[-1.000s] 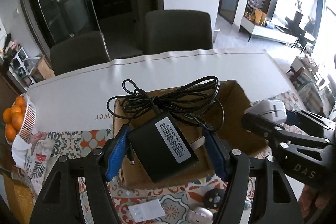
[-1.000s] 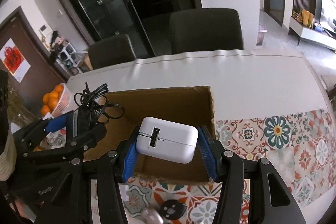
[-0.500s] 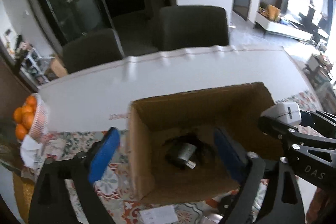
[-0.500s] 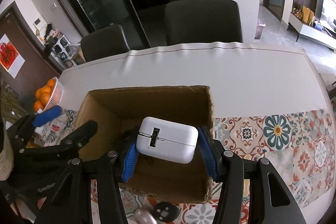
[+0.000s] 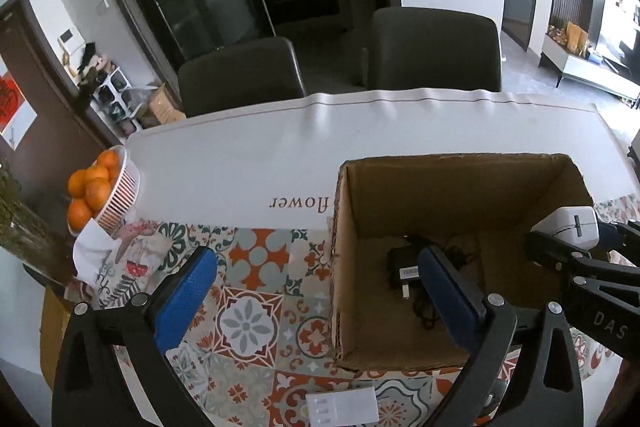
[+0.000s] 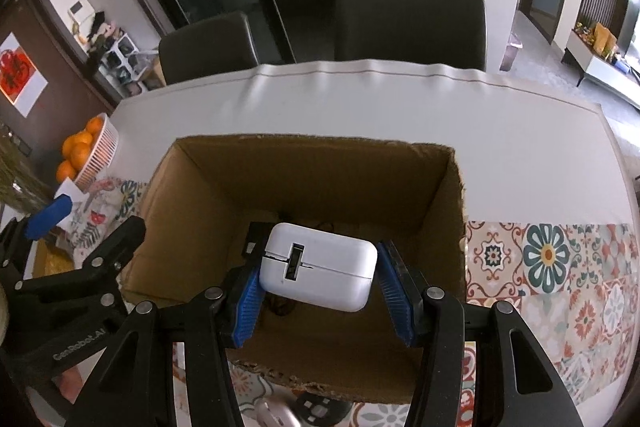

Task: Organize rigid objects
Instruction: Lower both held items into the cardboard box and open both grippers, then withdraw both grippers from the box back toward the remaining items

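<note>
Right wrist view: my right gripper point(image 6: 318, 281) pinches the white charger point(image 6: 319, 266) directly above the open box point(image 6: 452, 187); its long axis spans my jaws. My left gripper point(image 5: 316, 291) gapes empty, beside the box.

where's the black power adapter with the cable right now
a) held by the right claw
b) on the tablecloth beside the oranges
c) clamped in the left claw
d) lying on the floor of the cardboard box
d: the black power adapter lies with its cable on the bottom of the cardboard box, while the left claw is open and holds nothing, and the right claw grips a white charger.
</note>
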`<state>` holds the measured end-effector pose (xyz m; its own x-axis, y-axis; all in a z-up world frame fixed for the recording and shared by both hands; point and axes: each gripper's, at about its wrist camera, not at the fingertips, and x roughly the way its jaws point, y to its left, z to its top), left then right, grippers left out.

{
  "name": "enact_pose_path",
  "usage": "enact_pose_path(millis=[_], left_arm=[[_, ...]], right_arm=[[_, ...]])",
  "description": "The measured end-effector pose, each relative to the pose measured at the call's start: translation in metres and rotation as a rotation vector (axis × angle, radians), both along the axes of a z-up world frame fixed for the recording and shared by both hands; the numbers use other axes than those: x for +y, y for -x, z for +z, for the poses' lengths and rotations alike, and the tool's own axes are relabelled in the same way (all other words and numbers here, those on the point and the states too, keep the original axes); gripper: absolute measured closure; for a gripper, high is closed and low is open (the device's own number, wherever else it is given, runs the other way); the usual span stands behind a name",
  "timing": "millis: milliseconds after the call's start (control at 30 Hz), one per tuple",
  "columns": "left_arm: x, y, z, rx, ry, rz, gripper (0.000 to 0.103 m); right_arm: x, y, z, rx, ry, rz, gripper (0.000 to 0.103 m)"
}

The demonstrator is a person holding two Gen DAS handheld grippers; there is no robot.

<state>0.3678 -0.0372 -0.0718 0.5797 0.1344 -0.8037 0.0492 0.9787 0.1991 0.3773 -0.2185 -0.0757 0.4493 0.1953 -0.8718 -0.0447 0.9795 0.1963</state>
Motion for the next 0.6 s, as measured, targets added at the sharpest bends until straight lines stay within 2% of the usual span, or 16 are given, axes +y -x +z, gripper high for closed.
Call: enact_pose_path(millis=[167, 333, 600], left_arm=[[0.004, -0.001, -0.007, 0.027, 0.009, 0.018, 0.0], [0.005, 0.003, -0.008, 0.03, 0.009, 0.021, 0.0], [0.007, 0.019, 0.0, 0.001, 0.004, 0.018, 0.0]], right_arm=[[0.002, -0.003, -0.011, 0.036, 0.004, -0.003, 0.049], [0.002, -0.001, -0.012, 0.046, 0.018, -0.021, 0.035], [0.0, 0.02, 0.003, 0.011, 0.058, -0.065, 0.034]])
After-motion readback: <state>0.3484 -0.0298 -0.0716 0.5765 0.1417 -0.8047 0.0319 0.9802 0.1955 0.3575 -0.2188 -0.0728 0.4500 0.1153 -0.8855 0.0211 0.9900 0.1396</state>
